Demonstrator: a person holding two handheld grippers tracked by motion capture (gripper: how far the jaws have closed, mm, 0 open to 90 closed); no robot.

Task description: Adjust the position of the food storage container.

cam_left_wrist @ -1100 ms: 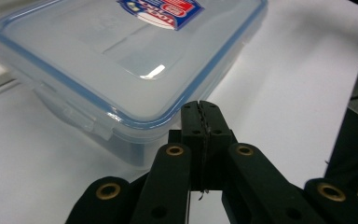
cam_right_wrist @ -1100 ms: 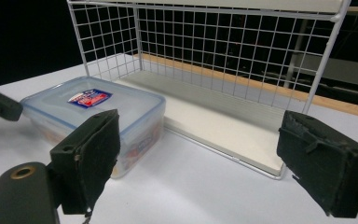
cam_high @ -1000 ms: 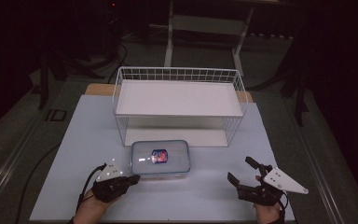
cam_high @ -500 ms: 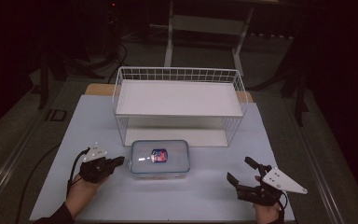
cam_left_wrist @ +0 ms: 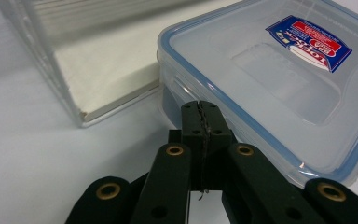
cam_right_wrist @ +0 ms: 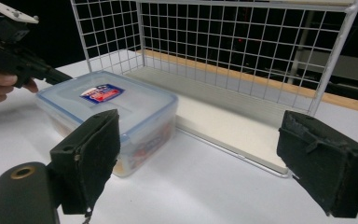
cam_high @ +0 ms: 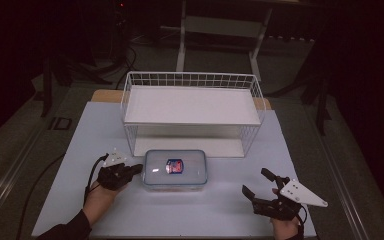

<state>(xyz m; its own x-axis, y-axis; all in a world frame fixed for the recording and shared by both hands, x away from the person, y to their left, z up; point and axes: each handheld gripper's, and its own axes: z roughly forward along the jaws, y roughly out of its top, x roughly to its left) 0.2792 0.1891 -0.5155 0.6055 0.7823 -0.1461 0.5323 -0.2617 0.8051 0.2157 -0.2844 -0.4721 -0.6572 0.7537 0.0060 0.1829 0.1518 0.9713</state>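
A clear plastic food box (cam_high: 175, 169) with a blue-sealed lid and a red-and-blue label lies on the white table, in front of the wire shelf. My left gripper (cam_high: 138, 168) is shut with nothing between its jaws. Its tips (cam_left_wrist: 200, 108) are right against the box (cam_left_wrist: 270, 79) at its left side wall, just under the lid rim; whether they touch it I cannot tell. My right gripper (cam_high: 255, 181) rests near the front right of the table. It is wide open and empty, apart from the box (cam_right_wrist: 116, 107), and points toward it.
A white wire shelf basket (cam_high: 190, 76) with a white board across it stands behind the box; its mesh (cam_right_wrist: 214, 42) and base board (cam_left_wrist: 107, 74) sit close by. The table's front edge lies just behind both hands. Dark floor and stands surround the table.
My left gripper has moved from near the front edge, out to the left and away from the person, up to the box's left side. The right gripper and the box have kept still.
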